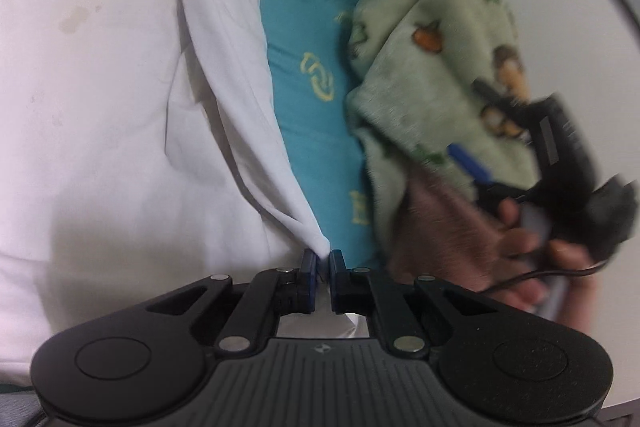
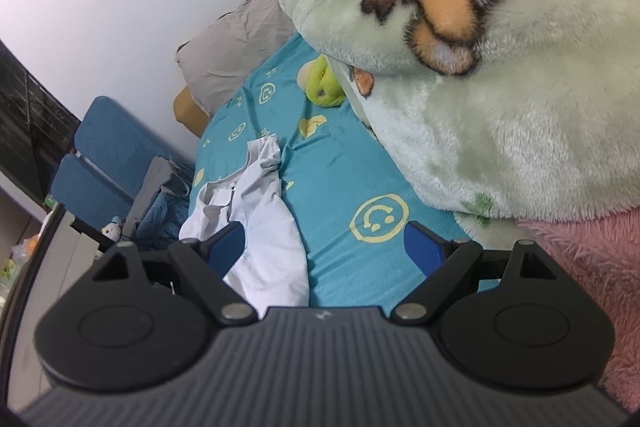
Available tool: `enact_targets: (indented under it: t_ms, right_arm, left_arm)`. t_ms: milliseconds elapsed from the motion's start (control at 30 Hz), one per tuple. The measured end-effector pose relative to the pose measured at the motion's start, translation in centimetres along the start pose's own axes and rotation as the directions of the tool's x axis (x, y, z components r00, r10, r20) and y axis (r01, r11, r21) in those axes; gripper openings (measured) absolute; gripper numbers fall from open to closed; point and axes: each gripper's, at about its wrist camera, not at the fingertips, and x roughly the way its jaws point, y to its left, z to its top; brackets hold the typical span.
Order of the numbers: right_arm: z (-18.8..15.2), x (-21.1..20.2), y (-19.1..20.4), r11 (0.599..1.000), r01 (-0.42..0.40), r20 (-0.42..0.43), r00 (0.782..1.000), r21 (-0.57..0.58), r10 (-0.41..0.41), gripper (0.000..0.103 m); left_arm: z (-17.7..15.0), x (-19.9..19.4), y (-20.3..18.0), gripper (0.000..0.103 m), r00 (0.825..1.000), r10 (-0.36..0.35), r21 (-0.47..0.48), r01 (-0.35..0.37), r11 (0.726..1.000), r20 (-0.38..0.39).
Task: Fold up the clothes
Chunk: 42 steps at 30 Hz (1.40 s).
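Left gripper (image 1: pixel 323 261) pinched corner of white garment (image 1: pixel 224 75); we saw cloth drawn taut up from that pinch. Garment lay on teal bed sheet (image 2: pixel 340 171), beside green fleece blanket (image 2: pixel 500 107). Right gripper (image 2: pixel 324 247) spread wide, nothing between fingers. Green plush toy (image 2: pixel 324 87) near blanket edge.

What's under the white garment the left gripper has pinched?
The left gripper is shut on a corner of the white garment. Beside and beneath its edge runs the teal smiley-print bedsheet. Whatever lies under the garment's main spread is covered from view.
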Motion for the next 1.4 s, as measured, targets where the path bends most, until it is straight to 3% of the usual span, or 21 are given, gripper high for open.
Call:
enact_targets:
  t_ms: [67, 167, 267, 367, 433, 500, 600, 667, 733, 800, 900, 1033, 1100, 1133, 1200, 1267, 1367, 1400]
  right_arm:
    - [0.0, 0.1, 0.0, 1.0, 0.001, -0.005, 1.0, 0.0, -0.001, 0.088]
    - [-0.2, 0.3, 0.4, 1.0, 0.005, -0.02, 1.0, -0.018, -0.005, 0.088]
    - [-0.4, 0.8, 1.0, 0.999, -0.003, -0.048, 0.999, -0.048, 0.001, 0.088]
    - [-0.9, 1.4, 1.7, 0.997, -0.02, -0.087, 0.996, -0.081, 0.013, 0.088]
    - [-1.3, 1.9, 2.0, 0.996, -0.03, -0.115, 0.993, -0.086, 0.02, 0.088]
    - [-1.6, 2.0, 2.4, 0.995, -0.029, -0.126, 0.992, -0.095, 0.017, 0.088]
    - [-1.9, 2.1, 2.7, 0.994, -0.034, -0.135, 0.991, -0.108, 0.019, 0.088]
    - [-1.9, 2.5, 2.8, 0.994, -0.042, -0.144, 0.989, -0.096, 0.028, 0.088]
    - [-1.7, 3.1, 2.8, 0.996, -0.051, -0.156, 0.987, -0.07, 0.039, 0.089]
    - [-1.1, 4.6, 3.1, 0.997, -0.072, -0.185, 0.981, -0.029, 0.066, 0.089]
    - [0.5, 8.2, 4.5, 0.992, -0.124, -0.246, 0.961, 0.024, 0.126, 0.089]
    - [1.4, 14.3, 7.6, 0.984, -0.166, -0.282, 0.949, -0.065, 0.141, 0.083]
    - [1.5, 17.8, 8.8, 0.979, -0.175, -0.295, 0.945, -0.103, 0.138, 0.082]
    - [1.4, 19.7, 8.9, 0.979, -0.174, -0.301, 0.944, -0.109, 0.134, 0.081]
    - [1.2, 23.6, 9.0, 0.978, -0.171, -0.313, 0.941, -0.122, 0.126, 0.073]
    - [0.7, 26.9, 8.8, 0.976, -0.145, -0.309, 0.947, -0.161, 0.09, 0.073]
    - [0.3, 30.9, 8.4, 0.973, -0.142, -0.321, 0.944, -0.185, 0.077, 0.069]
    - [0.1, 32.1, 8.3, 0.971, -0.142, -0.323, 0.943, -0.193, 0.074, 0.062]
  left_arm:
    - [0.5, -1.7, 1.5, 0.007, 1.0, -0.025, -0.019, 0.025, 1.0, -0.01]
    - [0.7, -3.5, 4.1, 0.007, 0.995, 0.098, -0.041, -0.099, 0.994, -0.034]
    - [0.6, -4.4, 6.3, 0.008, 0.964, 0.263, -0.023, -0.264, 0.964, -0.028]
    - [0.5, -4.8, 8.1, 0.01, 0.937, 0.346, -0.017, -0.347, 0.938, -0.052]
    - [0.3, -5.2, 8.1, 0.014, 0.915, 0.403, 0.009, -0.403, 0.915, -0.027]
    - [0.0, -6.1, 7.4, 0.03, 0.899, 0.436, 0.048, -0.438, 0.898, 0.039]
    - [-1.2, -6.9, 3.8, 0.048, 0.882, 0.438, 0.204, -0.467, 0.86, 0.174]
    - [-2.4, -6.0, 0.8, 0.056, 0.885, 0.413, 0.333, -0.463, 0.821, 0.214]
    - [-3.6, -3.7, -1.8, 0.059, 0.893, 0.398, 0.449, -0.45, 0.772, 0.211]
    - [-4.8, -1.1, -3.3, 0.064, 0.889, 0.417, 0.539, -0.45, 0.712, 0.192]
    - [-7.4, 2.4, -3.2, 0.064, 0.84, 0.515, 0.619, -0.497, 0.608, 0.169]
    - [-9.4, 5.3, -2.2, 0.064, 0.771, 0.615, 0.682, -0.54, 0.494, 0.166]
    - [-10.2, 6.3, -2.0, 0.057, 0.741, 0.647, 0.711, -0.552, 0.435, 0.18]
    - [-10.4, 6.4, -2.2, 0.052, 0.737, 0.647, 0.717, -0.558, 0.419, 0.195]
    - [-10.5, 6.2, -2.3, 0.024, 0.739, 0.637, 0.709, -0.569, 0.416, 0.22]
    - [-10.5, 5.4, -2.3, 0.012, 0.761, 0.604, 0.686, -0.572, 0.45, 0.239]
    - [-11.0, 4.0, -3.1, 0.01, 0.809, 0.524, 0.678, -0.545, 0.494, 0.268]
    - [-11.3, 4.0, -3.6, 0.01, 0.819, 0.502, 0.678, -0.537, 0.502, 0.277]
